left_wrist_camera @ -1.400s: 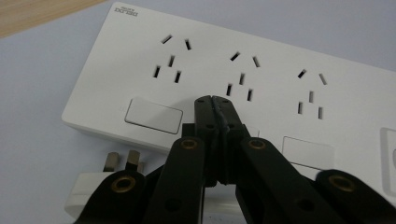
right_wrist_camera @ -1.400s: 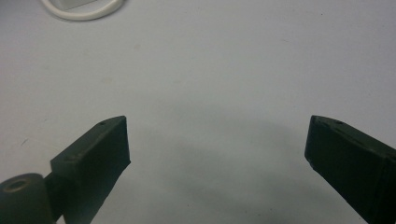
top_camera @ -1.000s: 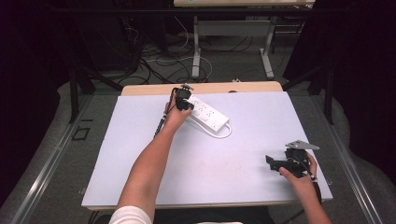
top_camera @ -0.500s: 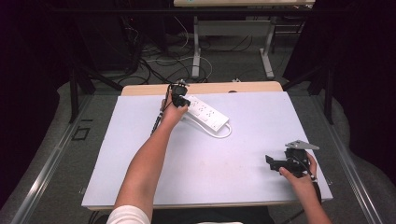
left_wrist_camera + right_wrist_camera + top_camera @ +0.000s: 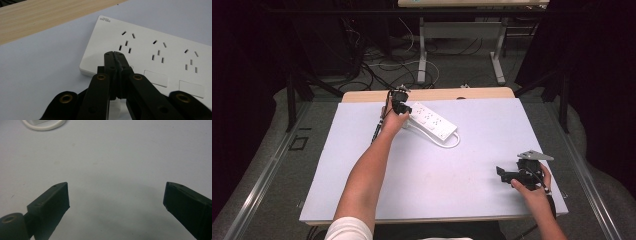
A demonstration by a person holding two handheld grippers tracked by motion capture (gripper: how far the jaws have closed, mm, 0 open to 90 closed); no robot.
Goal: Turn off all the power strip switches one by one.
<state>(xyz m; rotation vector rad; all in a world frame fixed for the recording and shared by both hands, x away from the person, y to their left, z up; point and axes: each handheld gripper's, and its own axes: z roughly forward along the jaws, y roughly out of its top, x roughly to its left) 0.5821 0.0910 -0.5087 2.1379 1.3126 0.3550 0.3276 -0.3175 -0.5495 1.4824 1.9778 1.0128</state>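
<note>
Figure: pressing a switch on a power strip. The white rectangular plastic power strip [image 5: 431, 121] lies flat on the pale lilac desk [image 5: 362, 170] covering, toward 12 o'clock of the desk's middle and running diagonally from 10 o'clock to 4 o'clock, with a white cable loop [image 5: 451, 143] curling from its nearer end. The left gripper [image 5: 400, 104] is at the strip's far end; in the left gripper view its black fingers [image 5: 110, 62] are pressed together with nothing between them, and their joined tips sit over the strip's face just below the first socket group [image 5: 126, 41], beside the row of flat rectangular rocker switches [image 5: 155, 78]. Whether the tips touch the plastic cannot be told.

Step in hand, as judged: the closed tips serve as a single prod aimed at the first switch. The next move calls for a short, straight push downward on that switch, centred on it so that the tips do not slide onto the neighbouring sockets, with the light strip kept from skidding on the smooth sheet.

The right gripper [image 5: 515, 172] rests low over the desk at 4 o'clock, well apart from the strip, its fingers [image 5: 53, 197] spread wide over bare desk. A bare strip of light wood [image 5: 37, 17] borders the far edge. Nothing stands between the left gripper and the switch; the cable loop lies at the other end, out of the way.
</note>
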